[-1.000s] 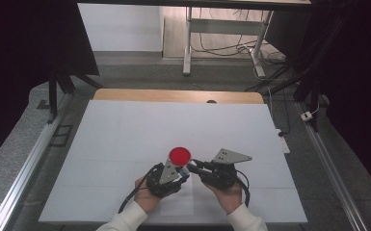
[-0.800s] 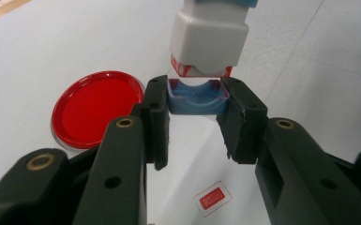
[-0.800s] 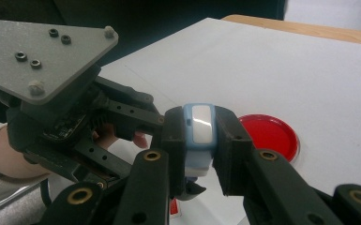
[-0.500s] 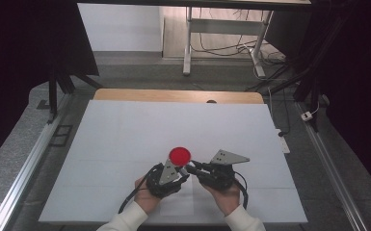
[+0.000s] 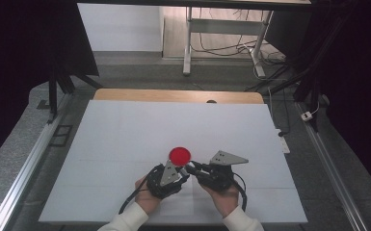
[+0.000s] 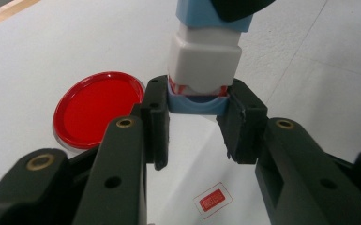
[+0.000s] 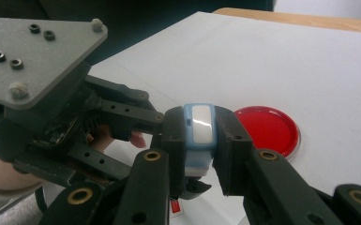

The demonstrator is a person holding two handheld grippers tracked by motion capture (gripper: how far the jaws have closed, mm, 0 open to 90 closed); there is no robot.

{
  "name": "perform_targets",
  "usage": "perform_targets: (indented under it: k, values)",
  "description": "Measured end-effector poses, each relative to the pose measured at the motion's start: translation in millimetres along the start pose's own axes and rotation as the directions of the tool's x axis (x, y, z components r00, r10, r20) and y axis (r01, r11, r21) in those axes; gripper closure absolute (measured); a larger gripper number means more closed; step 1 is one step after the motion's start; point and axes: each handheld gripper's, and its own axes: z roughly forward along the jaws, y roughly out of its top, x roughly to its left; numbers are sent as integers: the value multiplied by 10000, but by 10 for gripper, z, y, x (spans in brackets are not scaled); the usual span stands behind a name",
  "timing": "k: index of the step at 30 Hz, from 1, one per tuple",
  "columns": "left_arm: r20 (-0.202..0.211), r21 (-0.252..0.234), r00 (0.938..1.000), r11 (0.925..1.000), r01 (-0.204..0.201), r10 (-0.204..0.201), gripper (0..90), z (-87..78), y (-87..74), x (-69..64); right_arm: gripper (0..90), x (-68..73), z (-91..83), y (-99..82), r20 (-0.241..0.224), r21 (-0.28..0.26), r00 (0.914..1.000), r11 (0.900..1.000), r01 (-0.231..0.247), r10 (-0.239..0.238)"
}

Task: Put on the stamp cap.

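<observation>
I have my left gripper [image 5: 179, 169] clamped on the light-blue end of a small, smooth plastic block [image 6: 204, 70] with a white middle, held just right of the red lid [image 5: 179, 155], a flat glossy disc with a raised rim on the matte white table [image 5: 125, 144]. My right gripper [image 7: 199, 140] is closed on the block's opposite blue end, so I judge I'm mid-way through pulling its ends apart; next I need a straight, steady pull without twisting
</observation>
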Motion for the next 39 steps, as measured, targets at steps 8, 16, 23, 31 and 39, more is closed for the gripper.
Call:
perform_targets:
  k: [8, 16, 23, 31, 39]
  values:
    - [-166, -35, 9999, 10000, -26, 26, 644, 2, -8, -12, 748, 41, 12, -21, 302, -80, 9992, 9996, -253, 256]
    - [-300, 42, 9995, 10000, -58, 59, 646, 11, -15, -27, 748, 12, 23, -56, 234, -168, 9962, 9963, -837, 841]
    - [-389, 68, 9990, 9998, -203, 206, 648, 2, -9, -41, 748, -11, 26, -37, 33, 64, 9956, 9956, -939, 939]
    - [-413, 270, 9988, 9993, -270, 281, 652, 10, -5, -62, 748, -19, 37, -35, 30, 336, 9959, 9953, -904, 904]
    - [-347, 247, 9988, 9991, -348, 356, 653, 6, -7, -56, 749, -27, 32, -23, -13, 442, 9956, 9947, -933, 934]
